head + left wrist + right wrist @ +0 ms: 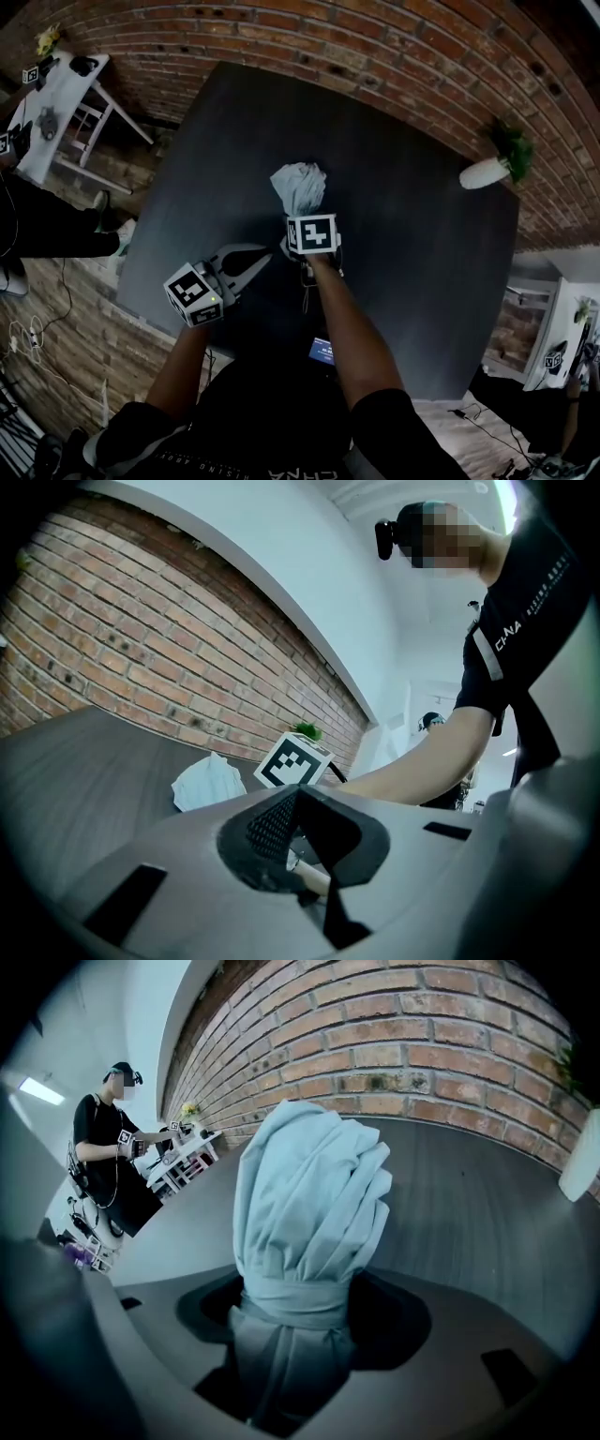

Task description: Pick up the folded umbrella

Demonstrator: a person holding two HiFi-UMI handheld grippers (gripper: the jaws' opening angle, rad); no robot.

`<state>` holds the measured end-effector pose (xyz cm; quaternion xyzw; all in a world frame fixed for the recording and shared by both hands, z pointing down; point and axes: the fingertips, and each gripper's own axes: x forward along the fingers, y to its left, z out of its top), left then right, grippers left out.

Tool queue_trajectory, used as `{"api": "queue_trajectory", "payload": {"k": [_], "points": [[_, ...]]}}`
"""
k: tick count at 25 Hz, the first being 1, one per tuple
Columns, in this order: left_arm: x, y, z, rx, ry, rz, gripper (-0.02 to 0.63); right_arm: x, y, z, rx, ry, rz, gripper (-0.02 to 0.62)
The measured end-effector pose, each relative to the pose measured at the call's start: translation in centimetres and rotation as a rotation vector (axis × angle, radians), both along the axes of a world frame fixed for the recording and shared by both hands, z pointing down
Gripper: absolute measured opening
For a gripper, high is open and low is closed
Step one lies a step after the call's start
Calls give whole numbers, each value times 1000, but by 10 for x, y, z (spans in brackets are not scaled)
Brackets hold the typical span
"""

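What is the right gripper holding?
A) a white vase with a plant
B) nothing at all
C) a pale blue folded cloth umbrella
C: in the right gripper view, the right gripper has its jaws closed on the strapped waist of the pale blue folded cloth umbrella.

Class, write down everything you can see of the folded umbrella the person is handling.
The folded umbrella is pale blue-grey fabric, gathered in soft creased pleats and cinched by a band of the same cloth low down. Its bunched end points away from the person, over the dark table. The right gripper has its jaws closed on the part below the band. The handle is hidden.
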<state>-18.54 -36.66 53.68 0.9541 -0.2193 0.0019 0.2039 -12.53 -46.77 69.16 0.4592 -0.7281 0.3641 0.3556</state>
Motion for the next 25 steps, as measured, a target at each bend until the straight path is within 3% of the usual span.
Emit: {"api": "queue_trajectory", "payload": {"k": [9,15,25], "points": [[-9,11,-7,13,-12,-24,2,-7,31,-26,25,-151,-10,314],[-4,18,-21,46,-19,-16,2,-7,34,-86,145,-295,-23,314],[8,32,-58,129,-23,16,2,6,60,-189,353,-434,-45,314]]}}
